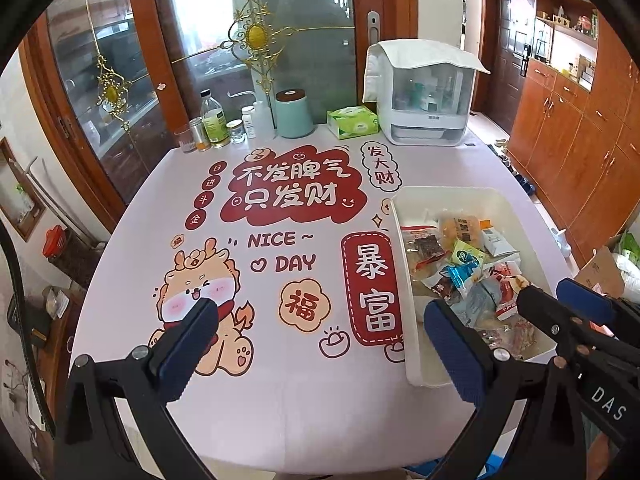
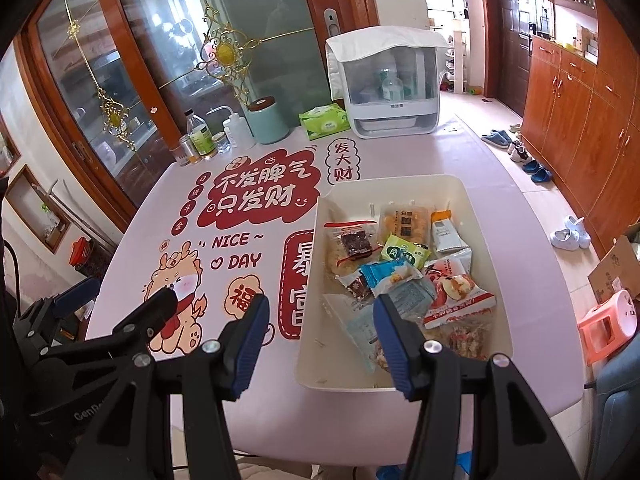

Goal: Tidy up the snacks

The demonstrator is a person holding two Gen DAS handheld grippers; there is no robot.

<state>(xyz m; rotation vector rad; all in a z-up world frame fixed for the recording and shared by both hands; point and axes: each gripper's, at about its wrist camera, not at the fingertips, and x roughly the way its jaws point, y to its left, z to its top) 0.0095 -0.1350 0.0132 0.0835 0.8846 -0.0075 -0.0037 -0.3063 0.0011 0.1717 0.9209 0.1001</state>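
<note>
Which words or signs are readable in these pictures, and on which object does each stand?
"NICE ~ DAY" – tablecloth
"不发脾气 只发财" – tablecloth, red cloud
"发大财" – tablecloth, oval
"暴富" – tablecloth, red panel
"福" – tablecloth, flower badge
"DAS" – right gripper
Snack packets in the bin, bottles: too small to read.
</note>
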